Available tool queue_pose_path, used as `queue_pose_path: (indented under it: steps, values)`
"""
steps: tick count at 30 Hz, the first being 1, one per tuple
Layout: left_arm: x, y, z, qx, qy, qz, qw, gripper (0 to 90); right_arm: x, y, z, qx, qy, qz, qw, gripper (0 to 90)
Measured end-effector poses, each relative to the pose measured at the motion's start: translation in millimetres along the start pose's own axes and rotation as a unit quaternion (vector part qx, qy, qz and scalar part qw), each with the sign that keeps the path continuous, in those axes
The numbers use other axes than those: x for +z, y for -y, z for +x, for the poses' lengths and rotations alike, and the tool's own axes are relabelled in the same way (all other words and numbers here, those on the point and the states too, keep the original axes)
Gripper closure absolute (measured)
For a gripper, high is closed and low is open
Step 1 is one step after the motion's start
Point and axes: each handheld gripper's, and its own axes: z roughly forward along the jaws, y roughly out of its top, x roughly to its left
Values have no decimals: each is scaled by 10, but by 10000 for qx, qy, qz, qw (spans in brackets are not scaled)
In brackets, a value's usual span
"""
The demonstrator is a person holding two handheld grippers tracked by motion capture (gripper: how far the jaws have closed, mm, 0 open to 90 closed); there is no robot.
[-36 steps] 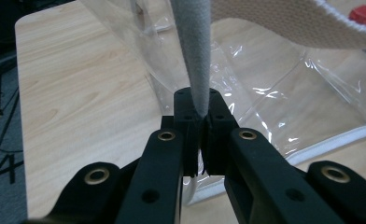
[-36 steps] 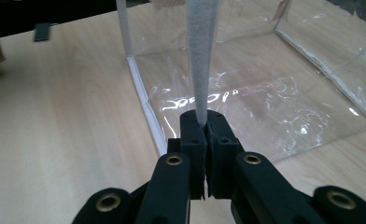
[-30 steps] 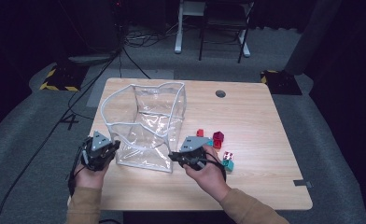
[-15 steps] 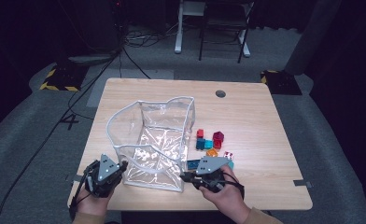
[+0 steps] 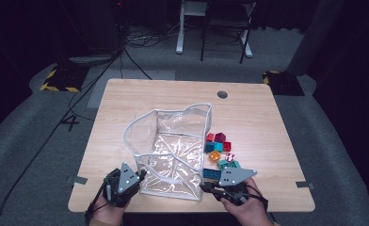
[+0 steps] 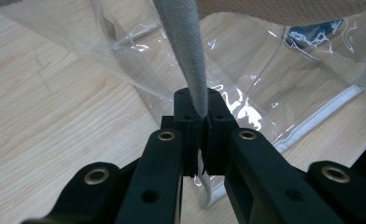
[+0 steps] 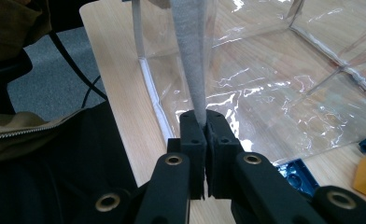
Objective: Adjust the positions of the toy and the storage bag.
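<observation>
Altogether, one clear bag [image 5: 173,150] sits on the desk [image 5: 248,113], near its front edge. Two tongs pinch its white-taped rim: left tongs [image 5: 138,176] at the front left corner, right tongs [image 5: 205,187] at the front right. Roughly nine small coloured blocks [image 5: 220,150] lie just beside the bag.

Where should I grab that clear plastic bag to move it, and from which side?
Take the clear bag by its white fabric rim, coming from the table's near edge. The film is limp and slippery; the stiff rim fits between jaws, as the left gripper and right gripper clamp it.
</observation>
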Motion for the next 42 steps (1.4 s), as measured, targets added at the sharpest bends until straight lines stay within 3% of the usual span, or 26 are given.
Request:
queue_pose_path:
  steps: [17, 23, 24, 27, 30, 36, 42]
  values:
    - [263, -248, -223, 394, 308, -38, 9987, 866, -337, 231, -81, 262, 356, 23, 9990, 866]
    - [271, -264, -239, 430, 395, -37, 9983, 856, -409, 272, -100, 408, 284, -29, 9988, 804]
    - [264, -260, -236, 414, 421, -29, 9983, 833, -420, 268, -104, 437, 279, -67, 9986, 753]
    - [236, -237, -214, 390, 450, 1, 9982, 618, -473, 247, -111, 432, 383, -156, 9982, 588]
    - [156, -180, -154, 289, 462, -1, 9985, 492, -548, 243, -115, 418, 480, -194, 9978, 495]
    - [-28, -41, 15, 202, 493, -70, 9986, 402, -737, 278, -181, 556, 678, -285, 9957, 422]
    - [-39, 95, 201, 146, 402, -24, 9991, 375, -899, 303, -324, 667, 932, -337, 9928, 402]
